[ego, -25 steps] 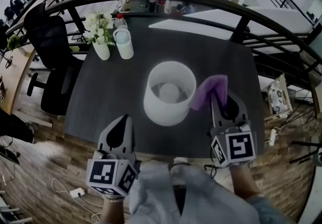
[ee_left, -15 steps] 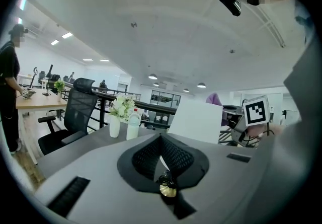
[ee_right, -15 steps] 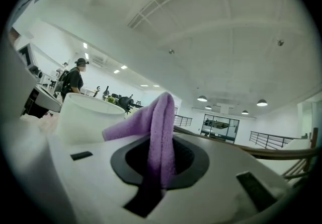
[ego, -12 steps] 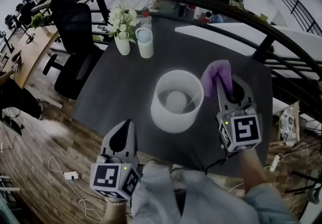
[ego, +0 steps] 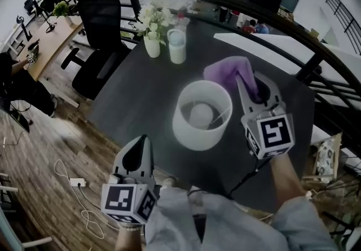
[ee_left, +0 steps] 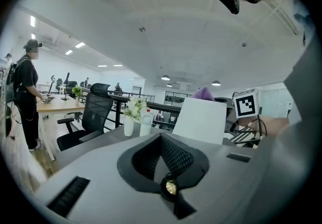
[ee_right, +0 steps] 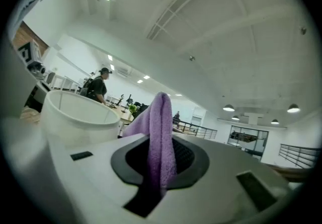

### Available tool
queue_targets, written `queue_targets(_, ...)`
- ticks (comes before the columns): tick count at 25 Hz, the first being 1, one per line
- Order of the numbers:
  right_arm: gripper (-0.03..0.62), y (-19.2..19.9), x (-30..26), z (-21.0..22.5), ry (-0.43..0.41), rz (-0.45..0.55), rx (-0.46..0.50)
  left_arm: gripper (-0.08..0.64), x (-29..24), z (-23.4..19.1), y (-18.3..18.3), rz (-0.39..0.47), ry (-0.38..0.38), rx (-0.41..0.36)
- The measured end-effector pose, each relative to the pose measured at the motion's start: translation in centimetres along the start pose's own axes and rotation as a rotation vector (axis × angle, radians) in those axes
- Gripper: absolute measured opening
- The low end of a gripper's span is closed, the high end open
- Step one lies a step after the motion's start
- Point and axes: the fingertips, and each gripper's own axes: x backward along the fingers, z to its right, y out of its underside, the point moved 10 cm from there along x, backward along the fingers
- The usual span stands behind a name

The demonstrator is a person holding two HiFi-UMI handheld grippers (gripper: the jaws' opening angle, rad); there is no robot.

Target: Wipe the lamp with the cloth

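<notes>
1. Step in hand, as judged: bringing the cloth [ego: 228, 71] up to the lamp [ego: 194, 131]. No wiping contact confirmed yet.
2. Right gripper [ego: 249, 78]: clenched on a fold of the cloth. Free end draped off the tips, just beyond the far rim of the shade. Touching or just clear: cannot tell.
3. Left gripper [ego: 139, 142]: pressed together, with nothing between the jaws. Held low at the near edge of the table [ego: 130, 97], apart from the lamp.
4. Lamp: upright at mid-table, between the two grippers and nearer the right one.
5. Next move, as judged: lower the cloth onto the rim or outer wall of the shade and draw it round. Keep the pressure light, since the unbraced shade could shift or tip.
6. Containers:
   - Shade: open at the top, with a round bulb [ego: 200, 114] inside.
   - Vase [ego: 152, 47]: at the far left of the table, holding white flowers [ego: 151, 18].
   - Jar [ego: 177, 51]: just beside the vase, contents not determinable.
</notes>
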Motion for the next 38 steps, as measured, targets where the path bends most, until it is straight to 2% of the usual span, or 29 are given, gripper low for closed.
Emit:
queue_targets(3,0.049,0.2,-0.7,-0.5,-0.125,0.030,0.053,0.012,0.4,0.6,0.1,-0.013,-0.021,0.000)
queue_targets(5,0.050,0.4,-1.1,-1.0,-0.179,0.036,0.081,0.012,0.7,0.8,0.2,-0.021,-0.033,-0.001)
queue_targets(11,0.049,1.8,-1.1,-1.4,-0.249,0.005,0.035,0.012,0.9,1.1,0.4,0.007,-0.039,-0.011)
queue_targets(17,0.049,4.1,0.7,-1.4,-0.231,-0.055,-0.015,0.012,0.4,1.6,0.7,-0.037,-0.004,-0.025)
queue_targets(24,0.049,7.7,2.5,-2.9,-0.188,-0.163,-0.066,0.012,0.1,1.3,0.9,-0.023,0.040,-0.023)
queue_targets(29,0.049,10.9,3.4,-5.3,-0.148,-0.238,-0.122,0.012,0.6,0.8,1.1,-0.084,0.051,-0.031)
queue_targets(33,0.049,13.4,3.9,-6.9,-0.077,-0.298,-0.116,0.012,0.9,0.0,1.2,-0.108,0.047,-0.030)
queue_targets(38,0.049,16.3,4.1,-8.9,-0.050,-0.390,-0.108,0.012,1.1,-1.2,1.3,-0.116,0.048,-0.027)
